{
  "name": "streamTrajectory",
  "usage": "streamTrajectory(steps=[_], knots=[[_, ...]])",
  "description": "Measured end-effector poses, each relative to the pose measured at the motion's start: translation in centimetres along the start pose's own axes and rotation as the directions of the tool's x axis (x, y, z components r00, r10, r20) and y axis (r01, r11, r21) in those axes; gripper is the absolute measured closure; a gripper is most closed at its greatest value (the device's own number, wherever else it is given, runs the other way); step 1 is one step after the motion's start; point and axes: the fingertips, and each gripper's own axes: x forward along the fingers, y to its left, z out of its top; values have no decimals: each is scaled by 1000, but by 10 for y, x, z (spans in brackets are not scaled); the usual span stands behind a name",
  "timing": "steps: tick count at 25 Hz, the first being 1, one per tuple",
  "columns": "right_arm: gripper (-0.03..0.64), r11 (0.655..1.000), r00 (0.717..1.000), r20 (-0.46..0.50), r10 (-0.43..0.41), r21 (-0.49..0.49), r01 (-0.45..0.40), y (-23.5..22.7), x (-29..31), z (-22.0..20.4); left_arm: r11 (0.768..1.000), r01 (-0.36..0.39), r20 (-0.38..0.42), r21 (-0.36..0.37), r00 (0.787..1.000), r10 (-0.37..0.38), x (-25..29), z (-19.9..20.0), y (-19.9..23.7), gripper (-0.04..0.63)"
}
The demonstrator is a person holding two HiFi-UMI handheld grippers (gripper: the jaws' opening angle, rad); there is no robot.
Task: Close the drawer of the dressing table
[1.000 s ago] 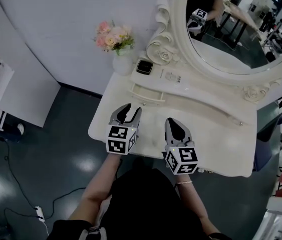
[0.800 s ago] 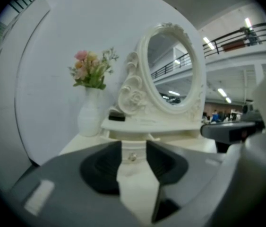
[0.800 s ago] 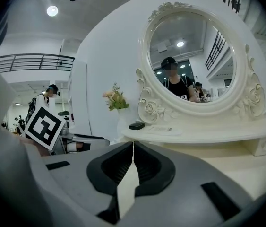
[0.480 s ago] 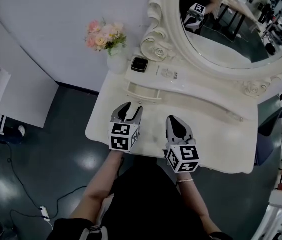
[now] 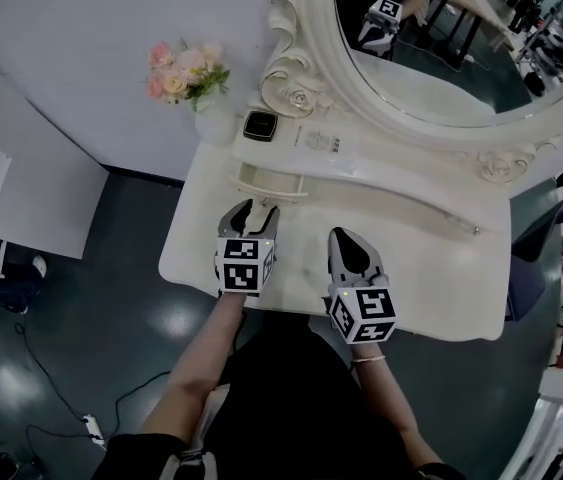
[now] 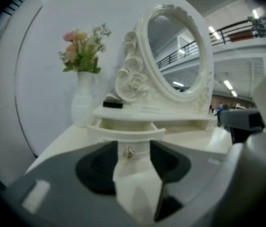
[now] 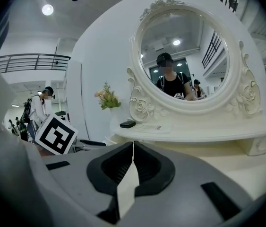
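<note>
Left gripper (image 5: 251,211): opening, spread wide, gripping nothing; framing knob (image 6: 129,152) of drawer (image 5: 269,179) in gap.
Drawer: pulled out under left end of raised shelf, on table (image 5: 411,258).
Right gripper (image 5: 345,238): pressed together, empty, hovering over table.
Drawer interior hard to make out; tip contact with drawer front unclear; mirror (image 5: 441,48) cut off at top.
</note>
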Motion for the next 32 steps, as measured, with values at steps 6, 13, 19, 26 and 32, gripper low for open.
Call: streamTrajectory(steps=[6, 13, 19, 26, 32], knots=[[612, 1000, 1000, -3, -8, 9, 8, -8, -3, -3, 1000, -22, -36, 14, 999, 22, 15, -7, 1, 380], [612, 1000, 1000, -4, -23, 18, 23, -18, -4, -2, 999, -37, -60, 23, 997, 38, 25, -8, 3, 380], [612, 999, 1000, -6, -29, 18, 29, -21, -1, -2, 999, -41, -72, 30, 996, 43, 28, -11, 4, 380], [612, 999, 999, -9, -41, 17, 41, -27, -2, -2, 998, -56, -78, 29, 995, 58, 37, -7, 8, 380], [612, 999, 999, -12, -48, 19, 49, -32, 0, -2, 997, -72, -84, 24, 994, 74, 46, -4, 7, 380]])
